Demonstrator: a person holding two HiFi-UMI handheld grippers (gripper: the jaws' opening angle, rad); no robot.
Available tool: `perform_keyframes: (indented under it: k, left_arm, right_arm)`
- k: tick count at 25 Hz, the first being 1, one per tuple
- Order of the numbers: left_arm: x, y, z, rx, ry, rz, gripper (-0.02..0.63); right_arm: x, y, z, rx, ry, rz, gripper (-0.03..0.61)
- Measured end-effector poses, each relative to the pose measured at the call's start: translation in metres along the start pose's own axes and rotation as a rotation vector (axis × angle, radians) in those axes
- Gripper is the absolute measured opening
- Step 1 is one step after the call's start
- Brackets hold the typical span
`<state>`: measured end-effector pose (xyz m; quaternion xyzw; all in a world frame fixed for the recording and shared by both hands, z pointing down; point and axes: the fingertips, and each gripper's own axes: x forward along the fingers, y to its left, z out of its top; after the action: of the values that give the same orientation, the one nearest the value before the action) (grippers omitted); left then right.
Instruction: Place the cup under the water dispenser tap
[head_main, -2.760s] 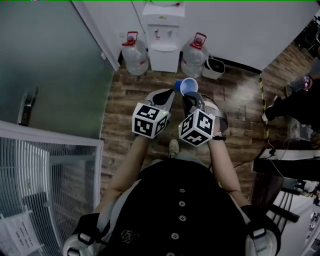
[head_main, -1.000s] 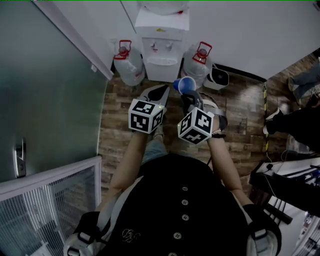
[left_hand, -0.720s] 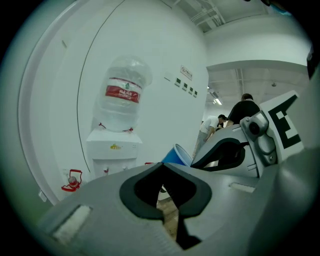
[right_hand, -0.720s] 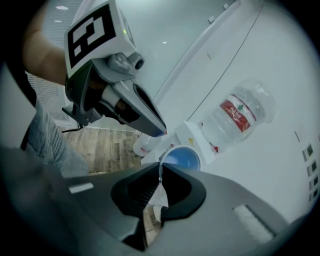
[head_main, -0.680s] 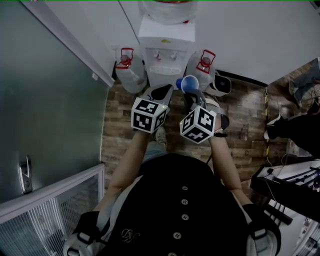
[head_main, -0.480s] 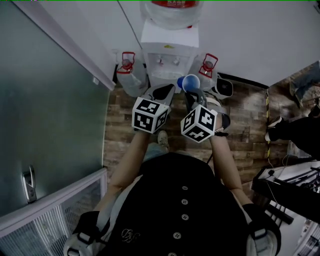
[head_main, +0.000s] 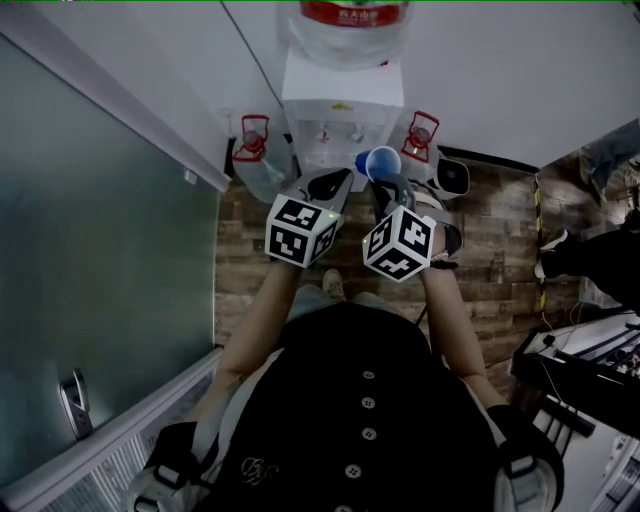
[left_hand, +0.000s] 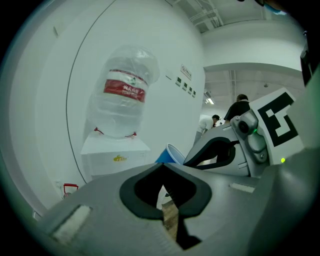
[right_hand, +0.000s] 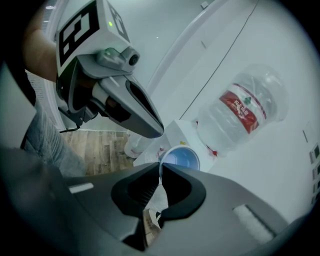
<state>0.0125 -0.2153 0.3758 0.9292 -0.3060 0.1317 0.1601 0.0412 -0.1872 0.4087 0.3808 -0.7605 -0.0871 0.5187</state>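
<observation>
step in hand: carrying the cup to the dispenser, not yet placing it. the blue cup hangs in the air, mouth up, pinched by its near rim in your right tool. in the head view it sits just in front of the white water dispenser, towards that cabinet's right edge, with the clear bottle on top. the taps show only as small marks on the dispenser's front face, and the cup is judged to be neither under one nor resting on anything. right tool: in the right gripper view the jaws stand narrow, closed on the thin wall of the cup, one pad inside the rim and one outside, and the cup's open mouth shows just past the tips. left tool: in the left gripper view its tips meet with nothing between them, only the wooden floor visible through the gap lower down. it holds nothing and rides just beside the right tool, to its left. two spare bottles with red caps stand on the floor on either side of the dispenser. next move, as a judgement: you need to bring the cup across to the left and down into the recess below a tap, keep it upright so it stands when set down, and only then let the right jaws part. the rim grip is slight, so a knock against the cabinet could twist the cup.
</observation>
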Motion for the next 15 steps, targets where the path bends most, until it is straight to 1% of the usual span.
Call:
perform_keyframes:
  k: [9,15]
  left_arm:
    - [0.007,0.008,0.002,-0.017,-0.002,-0.015,0.002]
    - [0.008,0.013,0.005,-0.037,-0.018,0.006,0.002]
  right_arm:
    - [0.013,-0.004,0.004,-0.005,0.007,0.027,0.021]
    - [0.017,-0.006,0.007,-0.013,-0.008,0.041,0.021]
